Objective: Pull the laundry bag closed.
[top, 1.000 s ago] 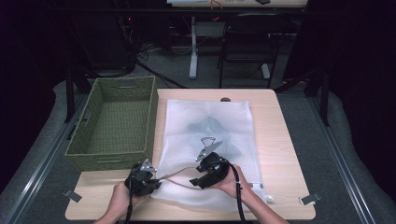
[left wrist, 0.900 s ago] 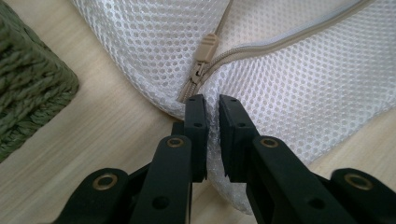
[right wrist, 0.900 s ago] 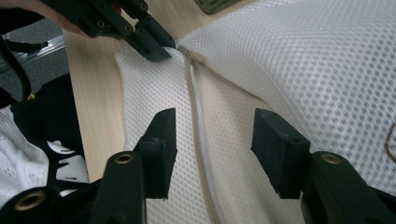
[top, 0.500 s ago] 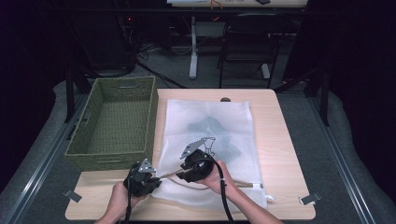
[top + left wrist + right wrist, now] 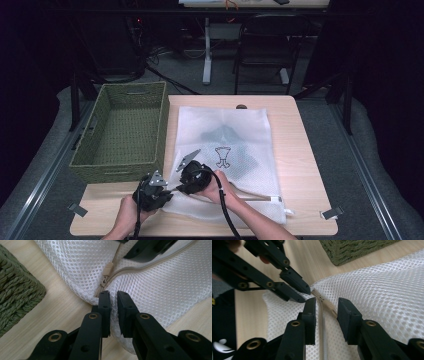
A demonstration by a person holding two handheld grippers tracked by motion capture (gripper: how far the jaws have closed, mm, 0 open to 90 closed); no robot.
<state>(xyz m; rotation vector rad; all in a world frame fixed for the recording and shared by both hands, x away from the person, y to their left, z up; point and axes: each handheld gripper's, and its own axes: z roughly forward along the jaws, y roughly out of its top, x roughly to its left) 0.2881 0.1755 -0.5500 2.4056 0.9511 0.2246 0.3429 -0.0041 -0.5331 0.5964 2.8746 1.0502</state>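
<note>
While the left gripper (image 5: 113, 296) pinches the near corner of the white mesh bag (image 5: 235, 145) at the end of its zipper (image 5: 105, 281), the bag lies flat on the wooden table (image 5: 295, 165) beside the green woven basket (image 5: 122, 130). With its jaws just closing to a narrow gap, the right gripper (image 5: 325, 303) straddles the beige zipper pull (image 5: 329, 306) without clamping it.

table (image 5: 300, 150) — basket (image 5: 125, 130) on its left part, mesh bag (image 5: 240, 145) flat just right of the basket; zipper (image 5: 130, 268) along the bag's near edge, zipper pull (image 5: 107, 269) at the near left corner — both grippers there, left gripper (image 5: 167, 189) beside right gripper (image 5: 176, 186).
</note>
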